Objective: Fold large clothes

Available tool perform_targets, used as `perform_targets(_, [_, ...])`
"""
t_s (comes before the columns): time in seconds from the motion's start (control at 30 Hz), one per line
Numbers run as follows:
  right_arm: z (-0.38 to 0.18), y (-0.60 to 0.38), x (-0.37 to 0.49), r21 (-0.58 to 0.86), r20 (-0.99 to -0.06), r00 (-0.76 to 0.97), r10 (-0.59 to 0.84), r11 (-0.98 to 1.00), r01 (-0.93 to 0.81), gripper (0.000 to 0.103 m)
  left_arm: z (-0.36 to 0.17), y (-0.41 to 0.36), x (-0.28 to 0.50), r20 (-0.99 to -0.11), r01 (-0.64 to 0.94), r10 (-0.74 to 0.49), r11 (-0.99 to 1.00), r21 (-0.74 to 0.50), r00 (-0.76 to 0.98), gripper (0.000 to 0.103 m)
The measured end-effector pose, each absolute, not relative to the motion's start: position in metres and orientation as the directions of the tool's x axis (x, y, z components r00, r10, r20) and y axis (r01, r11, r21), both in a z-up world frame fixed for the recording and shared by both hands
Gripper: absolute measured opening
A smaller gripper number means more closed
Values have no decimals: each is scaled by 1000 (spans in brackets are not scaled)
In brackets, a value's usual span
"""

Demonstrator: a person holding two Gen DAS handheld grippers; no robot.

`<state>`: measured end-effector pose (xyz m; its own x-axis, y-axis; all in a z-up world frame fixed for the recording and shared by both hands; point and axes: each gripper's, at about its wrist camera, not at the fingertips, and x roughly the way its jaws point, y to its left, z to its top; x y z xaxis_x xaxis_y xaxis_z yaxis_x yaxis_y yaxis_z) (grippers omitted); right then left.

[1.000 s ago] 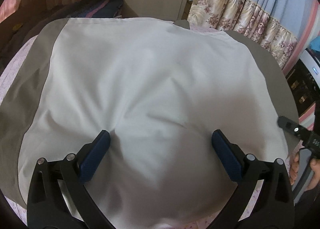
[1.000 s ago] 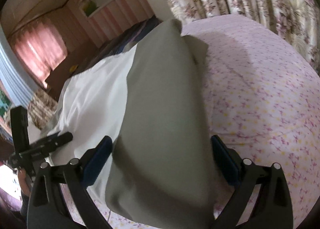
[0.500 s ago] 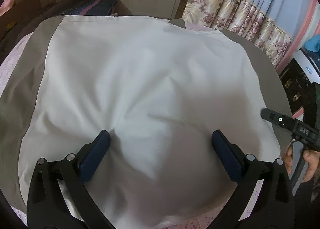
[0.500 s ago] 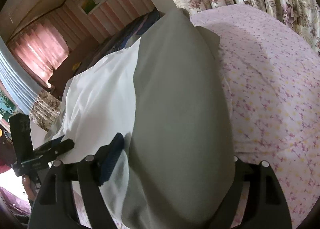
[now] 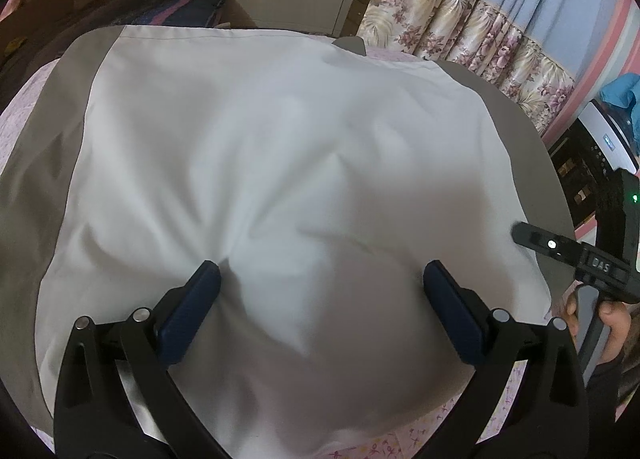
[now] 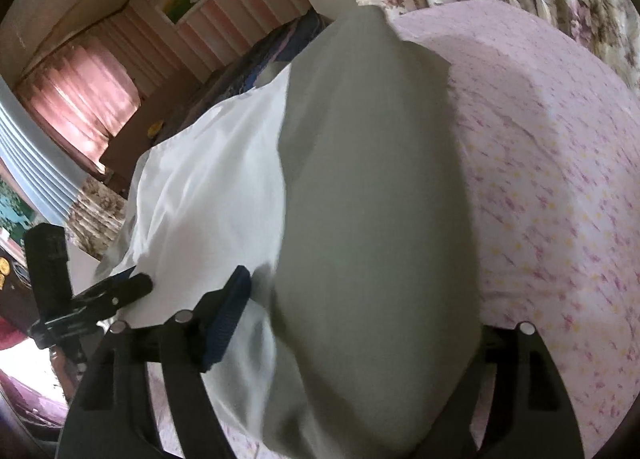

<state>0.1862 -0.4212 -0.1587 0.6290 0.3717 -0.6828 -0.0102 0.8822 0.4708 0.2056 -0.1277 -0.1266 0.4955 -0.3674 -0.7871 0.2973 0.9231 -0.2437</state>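
**Garment spread on bed, both hand-held grippers over it**

The left hand-held gripper (image 5: 320, 279) is seen with its jaws spread wide, and its blue pads (image 5: 192, 307) are pressed onto the white cloth, which is puckered into creases around the left pad. Nothing is pinched between them. The right hand-held gripper (image 6: 352, 319) is placed over the grey edge panel of the garment; only its left blue pad (image 6: 228, 319) is shown, the other being hidden under the grey cloth, so it cannot be told whether the jaws are released or clenched on the fabric. In the left wrist view the right hand-held gripper (image 5: 576, 255) is found at the garment's right edge, held by a hand (image 5: 608, 327); white letters are printed on its body, read roughly as "DAS", though blurred.

The garment (image 5: 260, 139) is laid flat on the bed (image 6: 560, 179): a large white middle is bordered by grey panels (image 6: 380, 199) on both sides. A straight hem is seen along the far edge. The bed is covered by a pink sheet with small flowers. Flowered curtains (image 5: 460, 19) are hung beyond the bed.
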Motion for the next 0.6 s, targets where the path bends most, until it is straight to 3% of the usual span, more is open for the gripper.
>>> perform_targets(0.1, [-159, -419, 190, 479, -669, 638, 381, 878, -21, 69, -126, -127, 206, -786, 293, -369, 923, -249, 495, 100])
perform_targets(0.2, [-157, -423, 188, 503, -651, 646, 399, 864, -27, 56, -127, -127, 207, -787, 294, -370, 923, -249, 494, 100])
perform_targets(0.5, [-162, -423, 209, 559, -631, 623, 462, 828, -48, 67, -129, -136, 207, -794, 291, -326, 936, -196, 513, 100])
perform_targets(0.53, [-161, -421, 210, 558, -629, 628, 458, 828, -46, 66, -130, -136, 207, -794, 290, -321, 938, -191, 516, 100])
perform_targets(0.6, [-154, -417, 207, 534, -616, 657, 434, 843, -56, 52, -130, -137, 207, -794, 288, -317, 939, -186, 519, 100])
